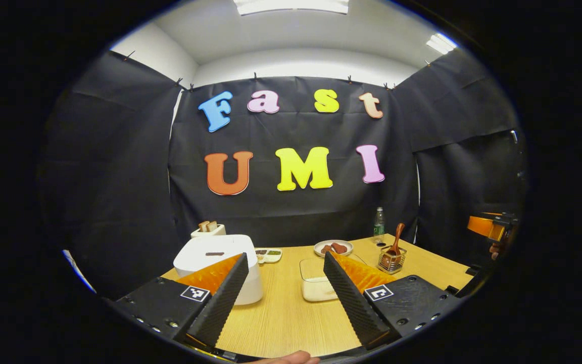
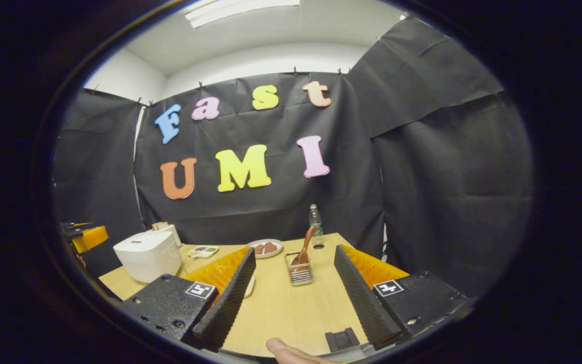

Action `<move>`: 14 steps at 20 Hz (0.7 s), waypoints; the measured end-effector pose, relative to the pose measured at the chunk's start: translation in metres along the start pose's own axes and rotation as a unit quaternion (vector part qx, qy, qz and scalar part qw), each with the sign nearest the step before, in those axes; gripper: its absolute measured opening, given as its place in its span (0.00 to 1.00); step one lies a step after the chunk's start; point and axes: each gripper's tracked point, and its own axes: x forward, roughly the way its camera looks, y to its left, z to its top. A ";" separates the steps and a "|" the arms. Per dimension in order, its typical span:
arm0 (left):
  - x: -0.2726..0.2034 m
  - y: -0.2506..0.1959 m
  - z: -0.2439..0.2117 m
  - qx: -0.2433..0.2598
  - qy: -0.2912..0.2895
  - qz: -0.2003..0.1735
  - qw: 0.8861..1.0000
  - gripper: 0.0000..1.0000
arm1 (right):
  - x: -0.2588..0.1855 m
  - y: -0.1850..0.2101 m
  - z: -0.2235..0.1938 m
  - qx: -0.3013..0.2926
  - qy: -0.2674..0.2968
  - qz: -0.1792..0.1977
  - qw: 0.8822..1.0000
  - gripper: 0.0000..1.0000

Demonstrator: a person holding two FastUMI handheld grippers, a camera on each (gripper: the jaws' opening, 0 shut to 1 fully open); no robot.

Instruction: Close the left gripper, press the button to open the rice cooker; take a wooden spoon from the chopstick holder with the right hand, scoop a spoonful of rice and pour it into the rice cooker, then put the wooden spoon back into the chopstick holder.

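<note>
I see both tools spread wide, gripping nothing — left tool (image 1: 283, 290), right tool (image 2: 293, 290). Rice cooker (image 1: 220, 260) lid down on worktop (image 1: 286, 318); wooden spoon (image 2: 305, 246) upright in chopstick holder (image 2: 299, 273).

We record a light wood-grain table (image 1: 281, 313) carrying a closed white rice cooker (image 1: 220, 265), a clear rectangular container of rice (image 1: 316, 283), a wire chopstick holder (image 1: 391, 260) holding a brown wooden spoon (image 1: 396, 240), a white plate of food (image 1: 333, 247), a green-labelled plastic bottle (image 1: 379, 225) and a white toaster (image 1: 208, 230).
</note>
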 end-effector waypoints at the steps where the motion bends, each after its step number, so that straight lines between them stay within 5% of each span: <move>1: -0.002 -0.001 -0.003 0.004 0.001 -0.002 1.000 0.95 | -0.001 0.004 0.001 -0.005 0.000 0.003 1.000 0.96; 14: -0.024 0.018 0.009 -0.015 -0.013 0.012 1.000 0.95 | -0.002 0.050 0.025 -0.094 -0.013 -0.004 0.995 0.94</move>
